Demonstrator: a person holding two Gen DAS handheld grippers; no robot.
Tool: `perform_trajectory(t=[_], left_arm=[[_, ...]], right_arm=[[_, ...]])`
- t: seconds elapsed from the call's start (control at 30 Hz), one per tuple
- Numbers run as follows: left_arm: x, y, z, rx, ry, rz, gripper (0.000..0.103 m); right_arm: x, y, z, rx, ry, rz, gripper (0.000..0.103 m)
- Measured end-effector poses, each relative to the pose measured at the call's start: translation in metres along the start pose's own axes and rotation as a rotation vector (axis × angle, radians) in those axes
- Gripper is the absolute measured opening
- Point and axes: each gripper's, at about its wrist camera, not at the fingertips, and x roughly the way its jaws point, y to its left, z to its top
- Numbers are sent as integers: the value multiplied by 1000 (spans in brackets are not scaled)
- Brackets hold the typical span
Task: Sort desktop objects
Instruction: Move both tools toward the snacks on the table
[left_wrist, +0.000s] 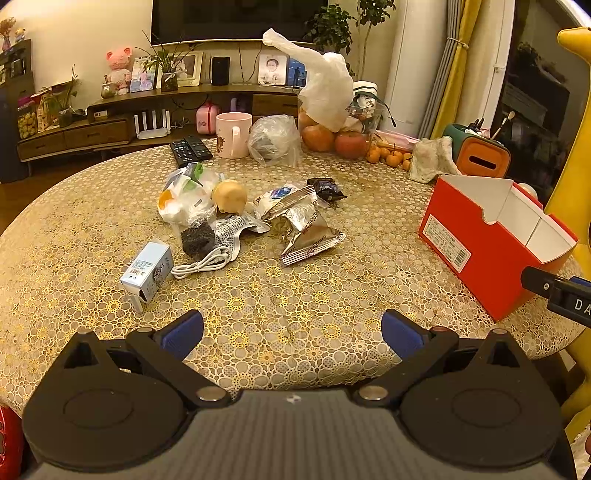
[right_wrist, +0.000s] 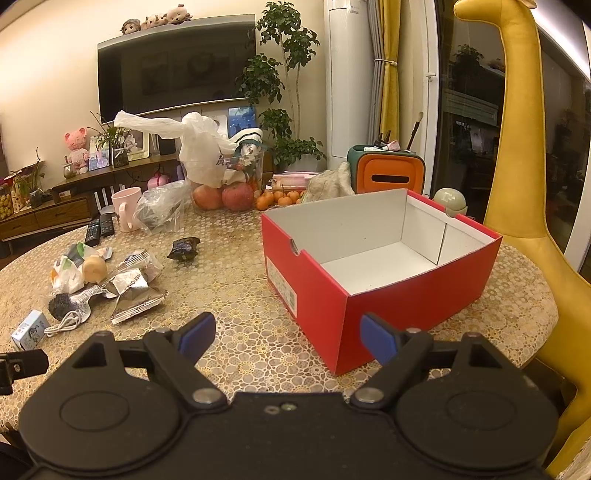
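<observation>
Living room, round table (left_wrist: 332, 280) under a gold lace cloth. Left wrist view: left gripper (left_wrist: 291, 332) spread wide, empty, near edge. Clutter pile (left_wrist: 236, 218) mid-table untouched: foil wrappers, white cable, small blue carton. Right wrist view: right gripper (right_wrist: 286, 338) also apart, empty. Red box (right_wrist: 332, 295) on the right looks empty. Sorting likely not started; everything left.

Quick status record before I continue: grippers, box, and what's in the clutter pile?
left hand-held gripper: open, empty, above bare tablecloth
right hand-held gripper: open, empty, beside the box's near corner
red cardboard box: upright, open-topped, nothing inside
clutter pile: foil snack wrapper, white USB cable, small pale-blue carton, round yellowish toy, dark candy packet
sorted so far: nothing
</observation>
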Motion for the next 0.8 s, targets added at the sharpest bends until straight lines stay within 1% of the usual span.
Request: perform_trajectory(t=[0.23,0.33,0.57,0.8], left_arm=[[1,2,1,5,-9,-2,103],[4,8,1,7,-10,4,103],[16,26,7,-9,-20,21,103],[42,48,16,-15,-13,40,103]], right_arm=[[3,1,1,-17,15,40,85],[5,4,4,-32,16,75,85],[16,24,14,-90,24,135,85],[41,54,25,-145,35,193,85]])
